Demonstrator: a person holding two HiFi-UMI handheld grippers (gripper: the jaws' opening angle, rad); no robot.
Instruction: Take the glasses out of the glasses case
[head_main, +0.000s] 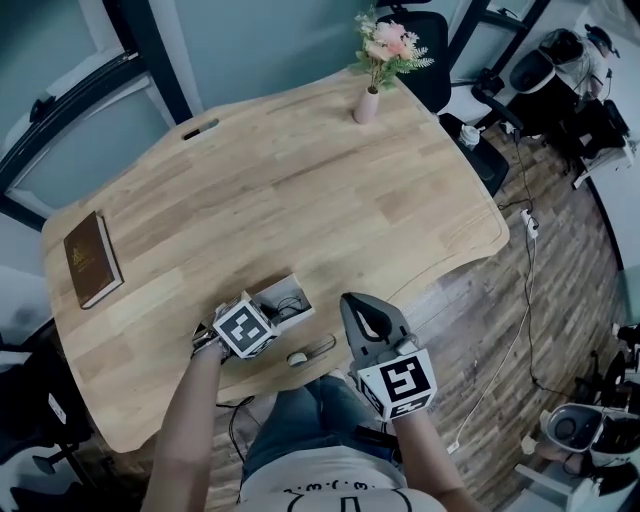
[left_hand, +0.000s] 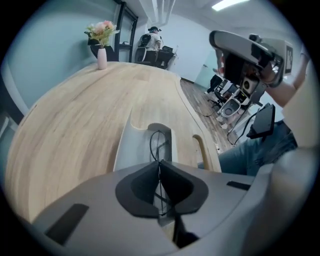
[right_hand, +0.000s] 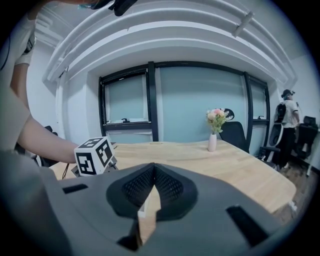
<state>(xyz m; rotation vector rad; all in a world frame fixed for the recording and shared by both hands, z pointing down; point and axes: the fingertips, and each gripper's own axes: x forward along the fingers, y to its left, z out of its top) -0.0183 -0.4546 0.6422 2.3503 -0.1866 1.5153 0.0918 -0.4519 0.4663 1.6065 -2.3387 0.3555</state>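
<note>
A white glasses case (head_main: 292, 290) lies open near the table's front edge. In the left gripper view its pale tray (left_hand: 131, 145) holds thin black wire-framed glasses (left_hand: 159, 141). My left gripper (left_hand: 160, 169) points steeply down into the case, and its dark pads are shut on the thin frame wire. In the head view that gripper (head_main: 268, 312) sits under its marker cube, over the case's left end. My right gripper (head_main: 352, 300) hovers just right of the case, apart from it. Its jaws meet at the tips with nothing between them (right_hand: 154, 167).
A brown book (head_main: 92, 258) lies at the table's left. A pink vase of flowers (head_main: 368, 100) stands at the far side. A cable slot (head_main: 314, 349) cuts the wood beside the front edge. An office chair (head_main: 440, 60) and a power strip (head_main: 529, 222) are beyond the table.
</note>
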